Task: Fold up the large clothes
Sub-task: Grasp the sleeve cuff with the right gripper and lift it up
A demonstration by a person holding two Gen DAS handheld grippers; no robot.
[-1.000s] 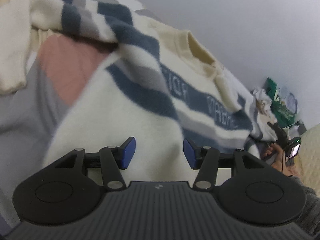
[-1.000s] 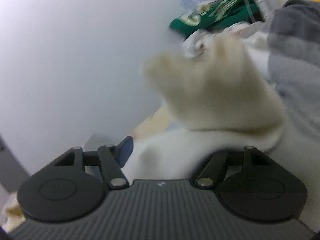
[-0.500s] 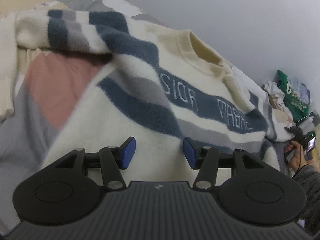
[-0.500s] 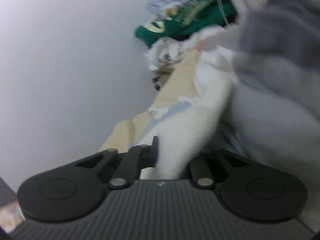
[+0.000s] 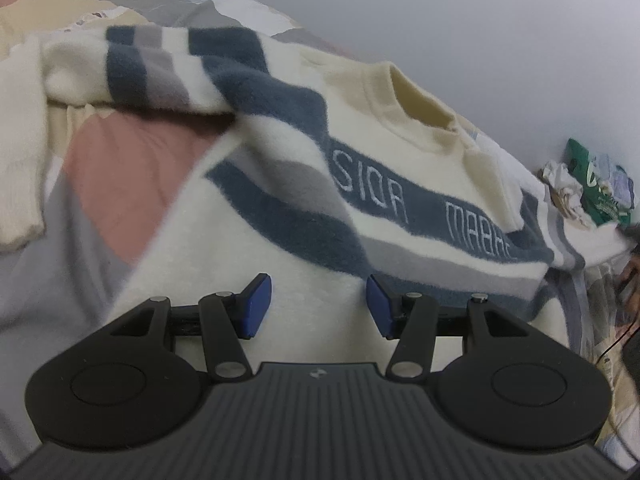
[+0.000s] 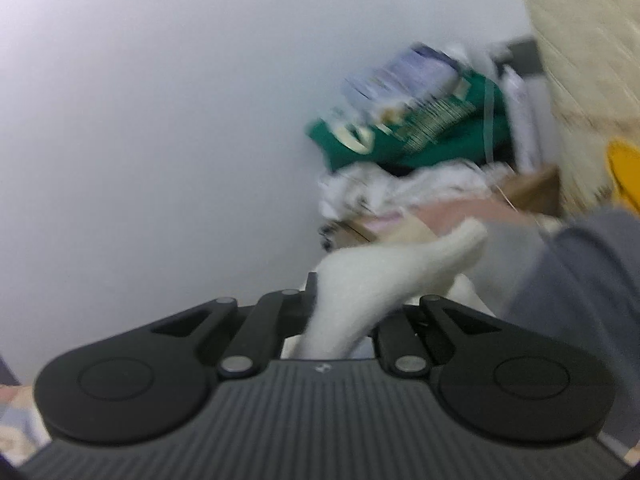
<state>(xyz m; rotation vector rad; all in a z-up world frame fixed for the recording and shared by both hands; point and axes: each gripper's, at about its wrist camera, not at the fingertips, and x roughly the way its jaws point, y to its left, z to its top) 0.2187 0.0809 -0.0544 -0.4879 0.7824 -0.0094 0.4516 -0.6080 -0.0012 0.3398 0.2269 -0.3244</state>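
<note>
A cream sweater (image 5: 404, 168) with blue and grey stripes and white lettering lies spread on a patchwork bedspread (image 5: 132, 172). One sleeve (image 5: 160, 68) stretches to the left. My left gripper (image 5: 318, 306) is open and empty, hovering just above the sweater's lower body. In the right wrist view my right gripper (image 6: 348, 304) is shut on a cream piece of the sweater (image 6: 384, 276), held up off the bed; the view is blurred.
A grey wall (image 5: 480, 40) runs behind the bed. A pile with a green bag (image 6: 420, 132) and crumpled white things sits at the far corner. A grey-sleeved arm (image 6: 580, 272) is at the right of the right wrist view.
My right gripper closed on the cream sweater fabric and lifted it, swinging the view. My left gripper stayed open and drew back slightly over the sweater's body.
</note>
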